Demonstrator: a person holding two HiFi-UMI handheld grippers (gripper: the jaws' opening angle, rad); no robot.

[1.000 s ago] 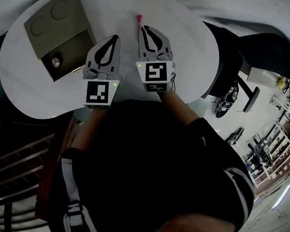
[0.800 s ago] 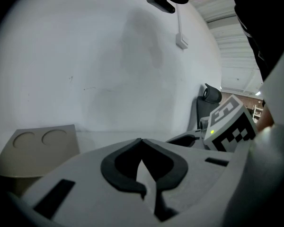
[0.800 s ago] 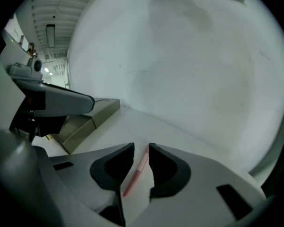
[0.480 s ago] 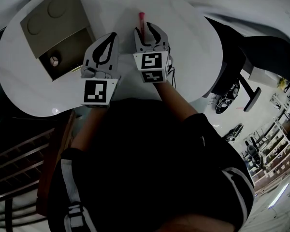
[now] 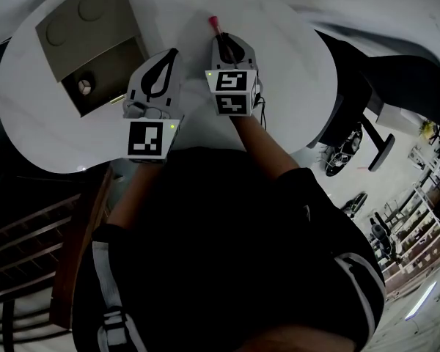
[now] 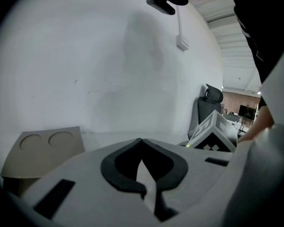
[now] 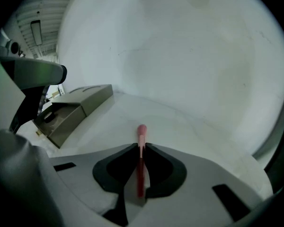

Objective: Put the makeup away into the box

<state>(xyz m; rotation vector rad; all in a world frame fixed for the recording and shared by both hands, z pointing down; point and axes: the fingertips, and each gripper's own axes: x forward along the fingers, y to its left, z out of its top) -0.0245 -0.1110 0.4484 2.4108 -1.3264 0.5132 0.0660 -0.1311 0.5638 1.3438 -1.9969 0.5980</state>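
The makeup stick [image 7: 141,167] looks thin, light, stiff and probably slick (it could roll or pivot), so mid-shaft is the place to pinch it. The right tongs [image 7: 141,146] are closing narrowly on it, pads at both sides, its pink tip poking ahead, low over the counter [image 5: 293,57] and well apart from the open box [image 5: 125,53]. The left tongs [image 6: 141,141] rest together, empty.

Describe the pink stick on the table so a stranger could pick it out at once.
Start at the round white table, right of the open tan box. There the right gripper is closing its jaws on a thin pink makeup stick, its rounded tip poking out beyond them. It is the only slender, pink thing on the table.
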